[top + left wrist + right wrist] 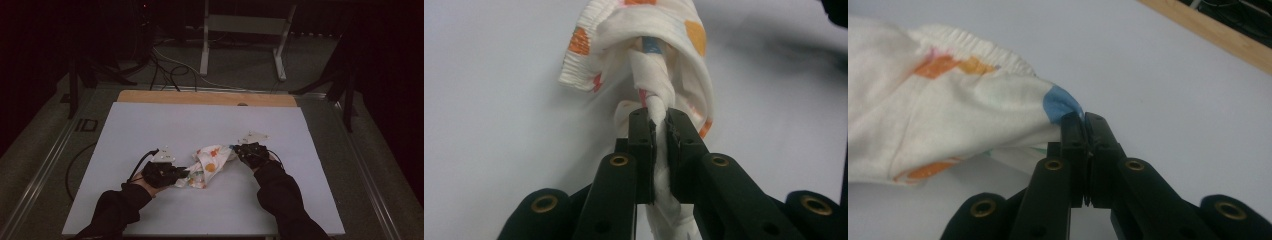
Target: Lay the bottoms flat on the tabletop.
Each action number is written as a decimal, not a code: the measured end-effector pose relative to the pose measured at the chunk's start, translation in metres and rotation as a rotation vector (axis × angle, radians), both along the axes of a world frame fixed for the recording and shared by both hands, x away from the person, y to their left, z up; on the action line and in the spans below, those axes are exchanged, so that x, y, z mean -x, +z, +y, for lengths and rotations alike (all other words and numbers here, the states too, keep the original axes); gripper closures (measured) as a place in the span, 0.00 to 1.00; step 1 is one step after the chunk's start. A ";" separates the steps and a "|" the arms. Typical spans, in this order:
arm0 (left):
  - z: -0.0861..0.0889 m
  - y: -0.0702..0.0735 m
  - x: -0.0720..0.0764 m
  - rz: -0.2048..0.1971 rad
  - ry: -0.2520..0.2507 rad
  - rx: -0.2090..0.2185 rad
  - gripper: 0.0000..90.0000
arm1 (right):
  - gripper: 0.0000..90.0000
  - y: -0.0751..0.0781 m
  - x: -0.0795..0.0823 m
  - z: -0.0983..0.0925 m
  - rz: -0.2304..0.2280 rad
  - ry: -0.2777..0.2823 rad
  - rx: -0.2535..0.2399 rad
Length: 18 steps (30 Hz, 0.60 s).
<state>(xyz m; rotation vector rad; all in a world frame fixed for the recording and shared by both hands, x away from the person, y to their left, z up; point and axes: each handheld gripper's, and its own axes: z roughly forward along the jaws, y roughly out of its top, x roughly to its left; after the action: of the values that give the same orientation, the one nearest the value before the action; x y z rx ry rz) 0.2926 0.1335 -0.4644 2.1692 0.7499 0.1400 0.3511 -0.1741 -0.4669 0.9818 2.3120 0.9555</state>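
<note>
A small white garment point(209, 164) with orange and blue patches and a gathered elastic hem hangs bunched between the two grippers over the white tabletop point(200, 125). My left gripper point(186, 174) holds its lower left end; in the left gripper view the jaws point(659, 120) pinch a twisted strand of the garment point(644, 45). My right gripper point(235, 149) holds the upper right corner; in the right gripper view its jaws point(1084, 119) are shut on the edge of the garment point(948, 115) by a blue patch point(1058, 102).
A wooden strip point(205, 97) runs along the table's far edge, with cables and a white stand point(240, 30) on the floor beyond. Dark-sleeved forearms point(285, 200) come in from the bottom.
</note>
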 end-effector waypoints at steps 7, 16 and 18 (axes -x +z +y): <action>0.017 -0.016 -0.009 0.049 0.067 -0.058 0.93 | 0.97 -0.008 0.000 0.009 0.036 0.047 0.000; 0.027 -0.032 -0.011 0.118 0.033 -0.027 0.83 | 0.71 -0.010 0.014 0.006 0.069 0.077 -0.032; 0.026 -0.030 -0.009 0.103 0.006 -0.010 0.77 | 0.63 -0.006 0.021 0.011 0.058 0.102 -0.051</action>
<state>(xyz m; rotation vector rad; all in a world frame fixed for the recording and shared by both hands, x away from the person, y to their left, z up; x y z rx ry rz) 0.3019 0.1592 -0.4945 2.1971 0.8161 0.0353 0.3300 -0.1628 -0.4728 0.9308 2.4169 1.0437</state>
